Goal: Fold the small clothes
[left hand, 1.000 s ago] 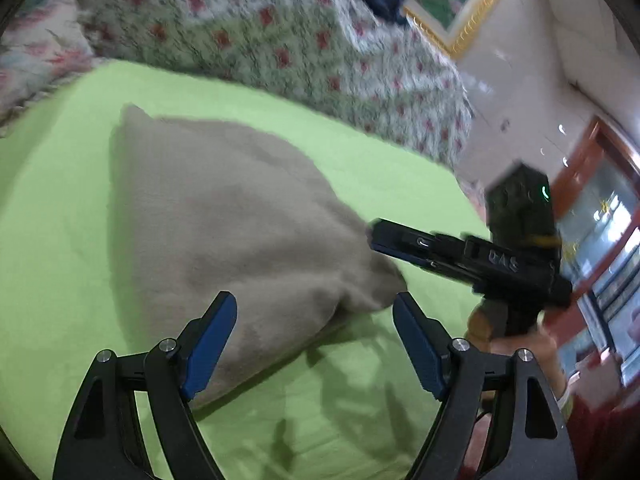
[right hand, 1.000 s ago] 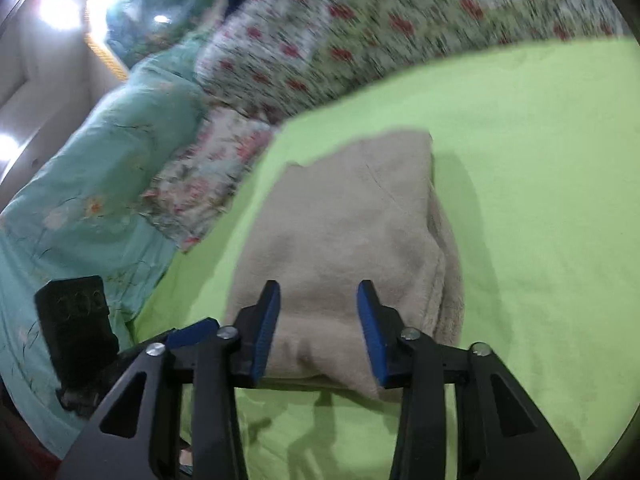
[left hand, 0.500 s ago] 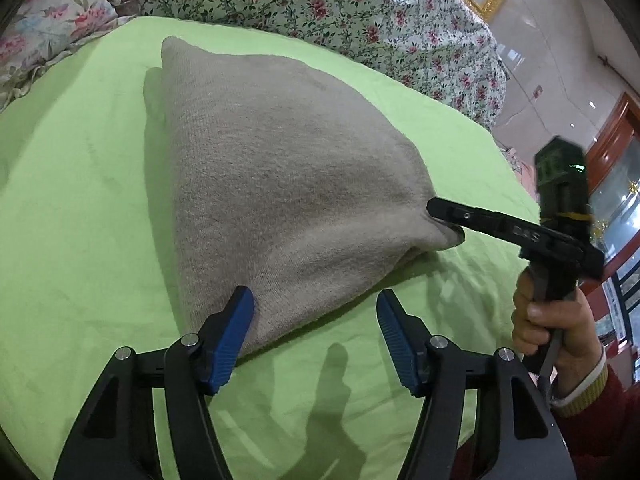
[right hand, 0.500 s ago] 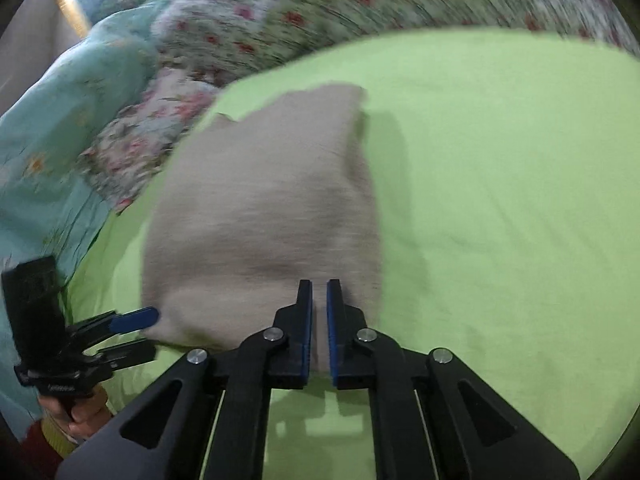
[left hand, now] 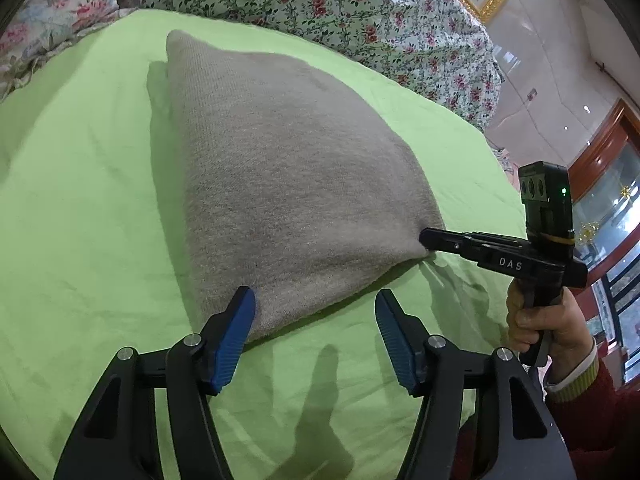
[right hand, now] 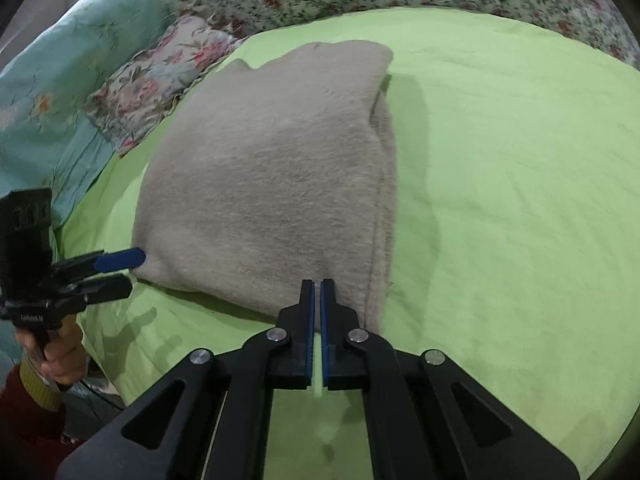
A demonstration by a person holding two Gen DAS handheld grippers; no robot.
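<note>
A folded beige knit garment (left hand: 288,184) (right hand: 272,168) lies flat on the green sheet (left hand: 80,200). My left gripper (left hand: 314,294) is open at the garment's near left corner. Its left pad (left hand: 236,332) touches the cloth edge, and its right pad hangs over bare sheet. In the right wrist view the left gripper (right hand: 136,270) appears at the left, jaws apart around that corner. My right gripper (right hand: 317,282) is shut on the garment's near edge by the right corner. From the left wrist view the right gripper (left hand: 424,238) pinches the pointed corner.
A floral quilt (left hand: 320,0) is heaped along the far side of the bed. A teal quilt (right hand: 48,80) and a floral pillow (right hand: 152,80) lie to the left. A hand in a red sleeve (left hand: 536,320) holds the right gripper. A wooden cabinet (left hand: 600,160) stands beyond the bed.
My right gripper's jaws went from apart to closed at the garment's near edge. Both grippers came lower and closer to the cloth, and the left jaws narrowed a little.
</note>
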